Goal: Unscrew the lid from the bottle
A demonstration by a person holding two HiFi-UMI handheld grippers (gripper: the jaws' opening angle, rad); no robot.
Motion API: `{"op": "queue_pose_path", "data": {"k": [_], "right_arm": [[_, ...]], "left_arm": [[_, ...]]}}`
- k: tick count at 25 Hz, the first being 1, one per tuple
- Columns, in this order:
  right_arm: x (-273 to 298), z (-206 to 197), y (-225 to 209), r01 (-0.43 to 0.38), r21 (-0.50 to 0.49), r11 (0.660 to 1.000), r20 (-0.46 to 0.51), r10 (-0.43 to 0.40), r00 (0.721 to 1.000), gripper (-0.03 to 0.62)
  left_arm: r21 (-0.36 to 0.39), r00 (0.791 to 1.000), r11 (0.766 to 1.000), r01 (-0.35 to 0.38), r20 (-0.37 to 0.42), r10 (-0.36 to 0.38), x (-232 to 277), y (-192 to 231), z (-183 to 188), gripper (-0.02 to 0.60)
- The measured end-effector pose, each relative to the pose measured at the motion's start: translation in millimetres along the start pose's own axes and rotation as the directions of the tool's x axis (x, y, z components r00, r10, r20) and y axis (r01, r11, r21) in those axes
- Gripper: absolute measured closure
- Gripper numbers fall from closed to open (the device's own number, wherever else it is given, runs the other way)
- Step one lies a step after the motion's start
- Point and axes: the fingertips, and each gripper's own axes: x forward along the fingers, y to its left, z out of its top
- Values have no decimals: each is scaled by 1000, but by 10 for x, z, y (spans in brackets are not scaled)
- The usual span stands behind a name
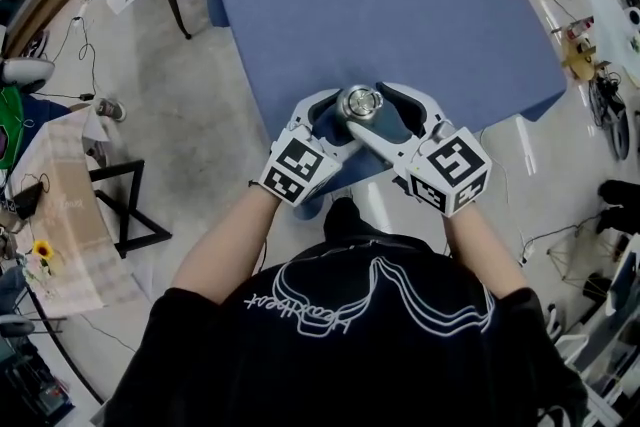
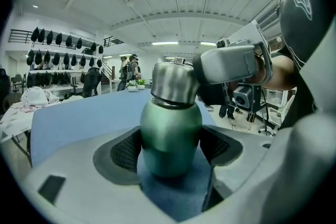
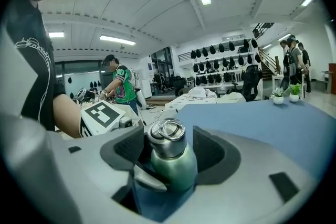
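Near the front edge of the blue-covered worktop (image 1: 400,5), gripping the upright green bottle (image 2: 170,134) by its body with the left claw (image 2: 170,150) — pressed on both sides. Holding the right claw (image 3: 168,155) wide around the silver lid (image 3: 167,139) — gap showing at one side.

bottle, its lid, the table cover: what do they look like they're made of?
bottle: probably metal under a matte green coating. The surface is smooth and opaque, with a soft, even sheen.
lid: looks like bare brushed steel, silver-grey with streaky reflections.
table cover: blue cloth, matte. It drapes over the table's edges and corners.
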Motion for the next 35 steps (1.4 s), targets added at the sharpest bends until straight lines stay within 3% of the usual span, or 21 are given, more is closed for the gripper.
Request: {"op": "queue_pose_path", "data": {"k": [5, 9, 20, 27, 35], "right_arm": [[57, 1, 14, -23, -38, 999, 2, 23, 1000, 341], [82, -7, 23, -59, -59, 997, 13, 60, 998, 342], [113, -21, 61, -264, -132, 955, -55, 259, 964, 344], [119, -10, 95, -460, -185, 868, -143, 439, 887, 344], [113, -39, 145, -643, -231, 731, -244, 596, 765, 342]], "left_arm": [[0, 1000, 1000, -3, 12, 3, 12, 0, 27, 227], [2, 1000, 1000, 4, 4, -4, 10, 12, 11, 227], [41, 995, 995, 94, -28, -93, -1, 11, -10, 227], [81, 979, 976, 201, -60, -196, -11, 5, -4, 227], [120, 948, 942, 314, -85, -306, -34, -19, -26, 227]]}}
